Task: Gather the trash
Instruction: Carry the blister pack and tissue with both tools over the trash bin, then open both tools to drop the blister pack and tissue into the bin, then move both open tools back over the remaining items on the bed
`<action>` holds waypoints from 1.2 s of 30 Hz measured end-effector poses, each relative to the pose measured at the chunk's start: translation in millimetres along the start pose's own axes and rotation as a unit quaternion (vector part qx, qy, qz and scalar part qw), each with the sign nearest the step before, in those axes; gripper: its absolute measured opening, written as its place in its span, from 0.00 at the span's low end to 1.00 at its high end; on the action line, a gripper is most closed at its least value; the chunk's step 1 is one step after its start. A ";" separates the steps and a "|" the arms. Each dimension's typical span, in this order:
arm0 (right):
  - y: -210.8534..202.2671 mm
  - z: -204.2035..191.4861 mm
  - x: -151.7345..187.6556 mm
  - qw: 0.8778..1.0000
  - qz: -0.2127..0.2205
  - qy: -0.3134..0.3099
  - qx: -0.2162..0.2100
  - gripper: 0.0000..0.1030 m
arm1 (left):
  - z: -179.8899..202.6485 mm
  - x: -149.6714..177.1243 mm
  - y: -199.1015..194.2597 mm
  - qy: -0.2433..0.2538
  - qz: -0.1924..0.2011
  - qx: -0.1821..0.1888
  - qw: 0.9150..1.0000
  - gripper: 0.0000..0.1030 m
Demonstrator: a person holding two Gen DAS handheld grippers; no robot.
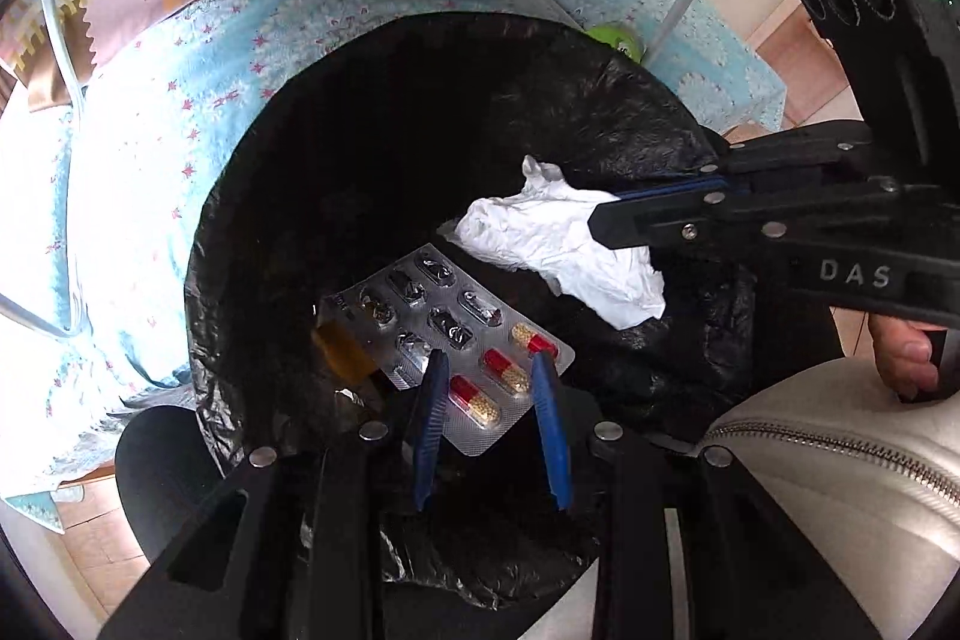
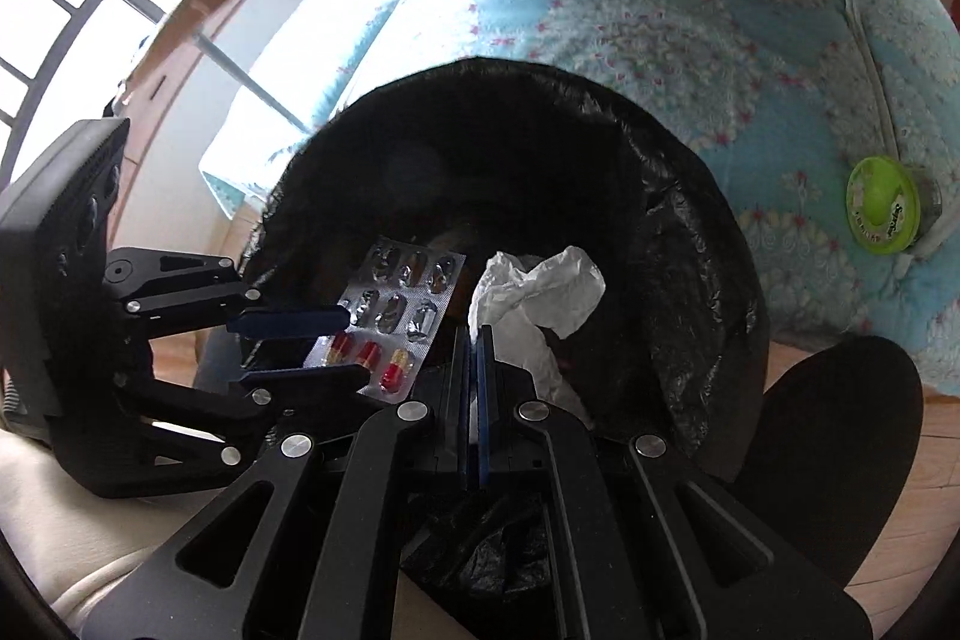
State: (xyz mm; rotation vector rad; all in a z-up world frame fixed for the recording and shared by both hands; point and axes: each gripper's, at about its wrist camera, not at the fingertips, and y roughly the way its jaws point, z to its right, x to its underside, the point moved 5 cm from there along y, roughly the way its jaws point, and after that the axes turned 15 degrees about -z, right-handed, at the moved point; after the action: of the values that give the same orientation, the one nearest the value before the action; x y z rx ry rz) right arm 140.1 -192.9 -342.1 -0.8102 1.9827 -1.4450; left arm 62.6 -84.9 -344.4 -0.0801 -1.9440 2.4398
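Gaping left claw (image 1: 489,361) around blister pack (image 1: 456,340), right claw (image 2: 478,334) pinching tissue (image 2: 534,292)

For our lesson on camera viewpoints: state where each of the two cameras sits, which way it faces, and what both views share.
Left wrist: on the left gripper, facing down into the black bin bag; its open fingers flank the pill blister pack; a thumb shows.
Right wrist: on the right gripper, facing the same bag, shut on the white tissue.
Shared: bag, blister, tissue, blue blanket.
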 end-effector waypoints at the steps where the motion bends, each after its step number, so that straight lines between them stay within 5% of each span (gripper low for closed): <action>1: 2.2 0.6 -0.9 1.000 -0.003 0.001 -0.001 0.02 | -0.9 -0.5 1.6 -0.001 -0.001 0.001 1.000 0.27; 12: 3.3 -5.2 -3.0 1.000 -0.003 -0.013 0.000 0.04 | 0.9 -4.4 -8.1 -0.006 0.016 0.012 1.000 0.32; 14: 0.0 -6.4 -1.9 1.000 0.002 -0.013 0.001 0.10 | 1.1 -3.6 -13.2 -0.009 0.026 0.009 1.000 0.48; 16: -4.0 -7.0 -1.3 1.000 0.010 -0.012 0.005 0.33 | 2.0 -2.9 -17.1 -0.011 0.031 0.004 0.999 0.51; 17: -7.0 -7.4 -0.5 1.000 0.016 -0.011 0.005 0.36 | 2.6 -2.3 -19.6 -0.011 0.035 0.003 0.999 0.51; 36: -80.6 -42.7 11.8 0.993 0.097 -0.059 0.021 0.36 | 9.6 14.8 -103.5 -0.005 0.140 -0.039 0.989 0.51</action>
State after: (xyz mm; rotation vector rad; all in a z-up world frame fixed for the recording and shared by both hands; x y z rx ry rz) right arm 113.0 -194.2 -254.2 -0.6486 1.8790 -1.2927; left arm 45.7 -70.3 -241.8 -0.3682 -2.1642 2.5285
